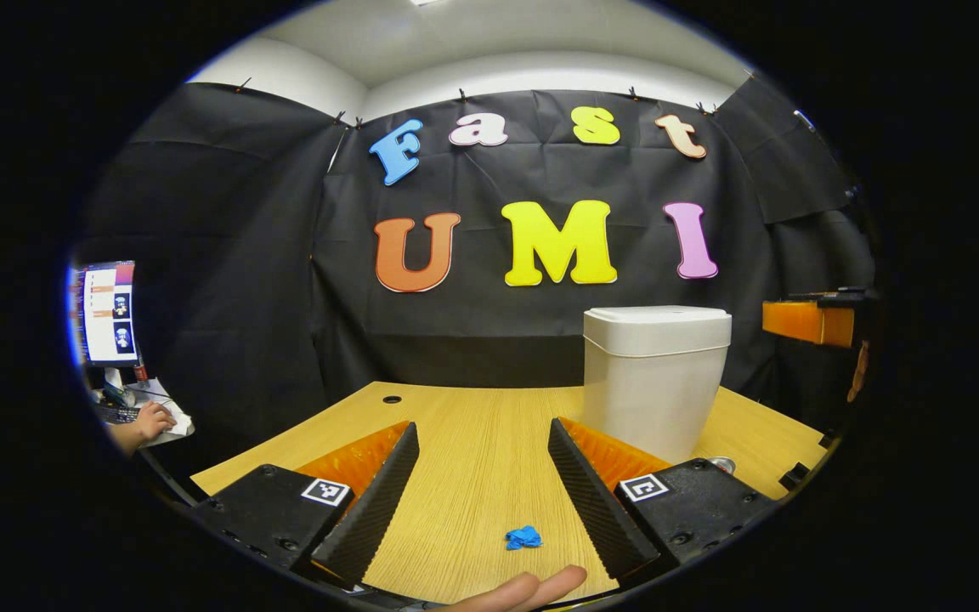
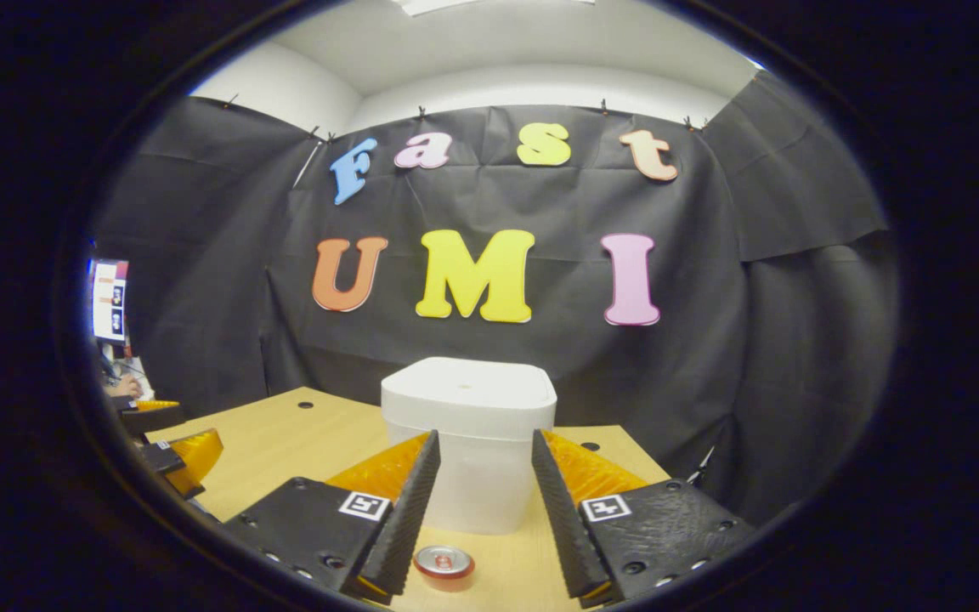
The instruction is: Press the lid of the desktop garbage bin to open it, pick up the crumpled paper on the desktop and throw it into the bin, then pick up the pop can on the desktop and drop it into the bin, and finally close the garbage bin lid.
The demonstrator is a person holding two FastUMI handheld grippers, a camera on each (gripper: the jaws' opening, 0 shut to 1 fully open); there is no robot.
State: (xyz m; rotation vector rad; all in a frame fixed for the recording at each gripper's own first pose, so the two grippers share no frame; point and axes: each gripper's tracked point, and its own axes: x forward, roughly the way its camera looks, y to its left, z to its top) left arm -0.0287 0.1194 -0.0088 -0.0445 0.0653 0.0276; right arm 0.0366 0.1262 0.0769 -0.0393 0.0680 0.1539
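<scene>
The white desktop bin (image 1: 655,382) stands on the wooden table (image 1: 472,425) with its lid (image 1: 658,327) down. In the right gripper view the bin (image 2: 468,484) stands straight ahead, its flat lid (image 2: 468,387) closed. A small blue crumpled paper (image 1: 523,537) lies on the table between the spread fingers of my left gripper (image 1: 483,432), which is open and holds nothing. The pop can (image 2: 444,563) stands upright in front of the bin, low between the fingers of my open right gripper (image 2: 485,442). Its top (image 1: 721,464) peeks out beside the bin.
A person's fingertips (image 1: 528,589) show at the near table edge. My right gripper (image 1: 808,321) hangs at the far right, my left gripper (image 2: 179,455) at the left. A monitor (image 1: 107,310) and a person's hand (image 1: 149,421) sit beyond the table's left side.
</scene>
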